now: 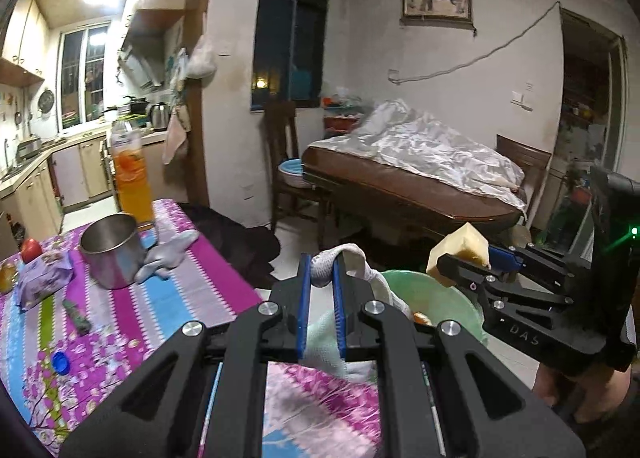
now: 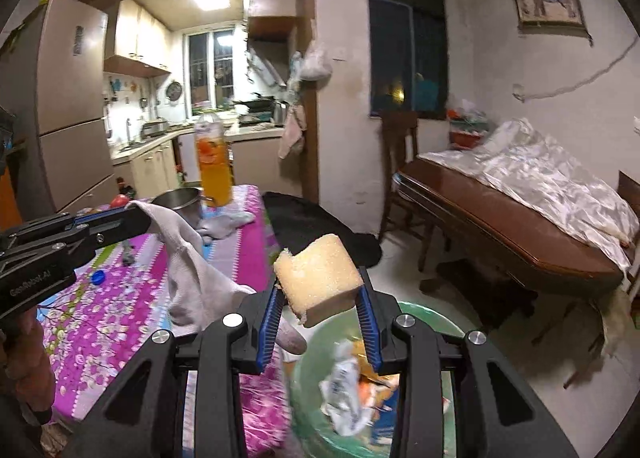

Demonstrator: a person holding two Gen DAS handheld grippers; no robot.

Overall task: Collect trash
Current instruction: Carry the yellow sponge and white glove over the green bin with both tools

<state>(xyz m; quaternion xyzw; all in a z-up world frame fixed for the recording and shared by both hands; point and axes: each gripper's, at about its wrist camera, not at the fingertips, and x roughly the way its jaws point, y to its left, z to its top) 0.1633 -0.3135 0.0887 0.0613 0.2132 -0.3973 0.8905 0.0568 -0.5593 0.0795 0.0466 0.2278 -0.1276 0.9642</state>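
While my left gripper (image 1: 321,264) clenches a white sock (image 1: 352,258), my right gripper (image 2: 320,294) grasps a yellow sponge (image 2: 320,278). Both hang above the green bin (image 2: 432,318) of trash beside the desk (image 1: 120,318).

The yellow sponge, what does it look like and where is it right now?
The yellow sponge is a thick, pale block with a rough, porous face and a ragged left edge. It looks soft and foamy. The right tongs pinch its lower sides between blue pads, holding it tilted in the air above the green bin, which has crumpled trash inside. Nothing else touches it.
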